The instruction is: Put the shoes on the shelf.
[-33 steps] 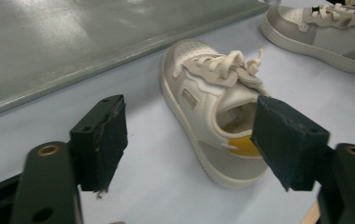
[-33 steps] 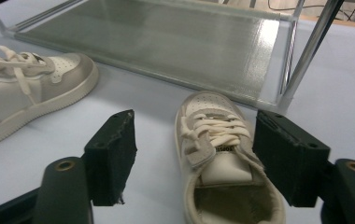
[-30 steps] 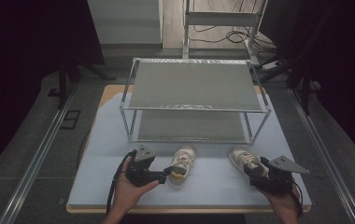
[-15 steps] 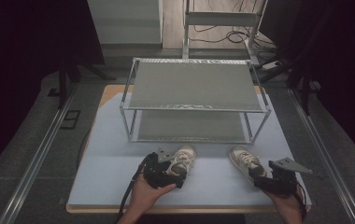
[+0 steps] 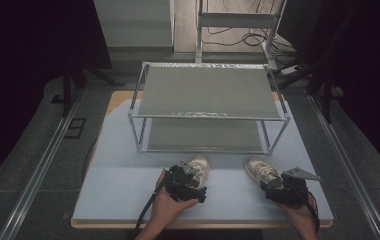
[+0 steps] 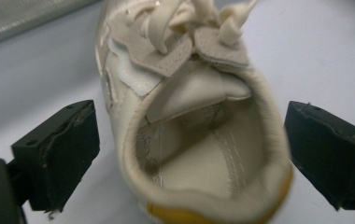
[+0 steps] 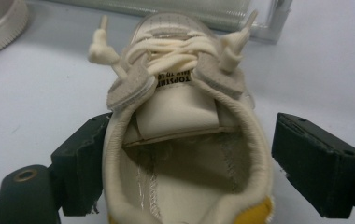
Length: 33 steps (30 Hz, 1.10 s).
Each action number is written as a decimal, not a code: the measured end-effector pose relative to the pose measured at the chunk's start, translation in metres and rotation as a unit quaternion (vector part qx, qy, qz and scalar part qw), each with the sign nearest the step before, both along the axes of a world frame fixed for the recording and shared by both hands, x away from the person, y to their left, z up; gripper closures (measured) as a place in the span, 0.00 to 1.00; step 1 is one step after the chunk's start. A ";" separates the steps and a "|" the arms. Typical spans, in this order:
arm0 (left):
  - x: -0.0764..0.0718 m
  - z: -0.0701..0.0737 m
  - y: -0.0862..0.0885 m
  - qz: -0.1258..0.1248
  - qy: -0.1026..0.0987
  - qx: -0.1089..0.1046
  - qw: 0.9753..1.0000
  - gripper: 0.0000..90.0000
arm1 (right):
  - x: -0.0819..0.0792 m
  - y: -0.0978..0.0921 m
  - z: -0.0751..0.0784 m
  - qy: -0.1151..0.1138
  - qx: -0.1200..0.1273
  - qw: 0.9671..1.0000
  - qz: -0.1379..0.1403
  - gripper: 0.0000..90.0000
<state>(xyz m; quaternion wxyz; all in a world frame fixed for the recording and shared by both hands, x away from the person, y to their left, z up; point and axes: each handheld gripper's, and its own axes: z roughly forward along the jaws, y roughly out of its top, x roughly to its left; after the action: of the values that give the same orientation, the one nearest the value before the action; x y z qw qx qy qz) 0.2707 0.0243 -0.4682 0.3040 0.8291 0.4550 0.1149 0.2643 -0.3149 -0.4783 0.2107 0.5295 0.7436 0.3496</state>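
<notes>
My left gripper point(image 5: 190, 181) stands wide around the heel of the left shoe point(image 5: 196, 167), both jaws clear of it. My right gripper point(image 5: 284, 189) likewise straddles the right shoe point(image 5: 261, 170), unclosed. Both shoes sit on the table point(image 5: 118, 185), near the metal rack point(image 5: 208, 107).

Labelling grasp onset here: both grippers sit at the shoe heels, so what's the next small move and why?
Probably close both grippers. In the left gripper view the left gripper is open, its jaws straddling the heel of the left sneaker with gaps on both sides. The right gripper likewise brackets the right sneaker; its left jaw looks close to or touching the collar, the other stands apart. Both shoes rest on the table.
</notes>
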 end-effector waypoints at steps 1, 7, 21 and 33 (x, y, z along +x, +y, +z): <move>0.001 -0.002 -0.001 0.002 0.002 0.003 1.000 0.06 | 0.000 0.001 -0.001 0.001 0.000 1.000 0.001 0.18; 0.006 -0.007 -0.003 0.011 0.012 0.008 1.000 0.17 | 0.005 0.003 -0.005 0.010 0.000 1.000 0.009 0.24; 0.002 -0.004 0.008 0.007 -0.008 -0.002 1.000 0.28 | 0.010 0.007 -0.006 0.023 -0.016 1.000 0.015 0.31; 0.001 -0.006 0.005 0.008 -0.014 0.006 1.000 0.27 | 0.009 0.008 -0.005 0.025 -0.020 0.999 0.018 0.30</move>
<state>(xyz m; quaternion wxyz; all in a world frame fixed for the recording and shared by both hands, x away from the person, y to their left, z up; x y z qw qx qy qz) 0.2718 0.0297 -0.4741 0.3044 0.8255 0.4567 0.1320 0.2730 -0.3068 -0.4831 0.1960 0.5206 0.7648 0.3250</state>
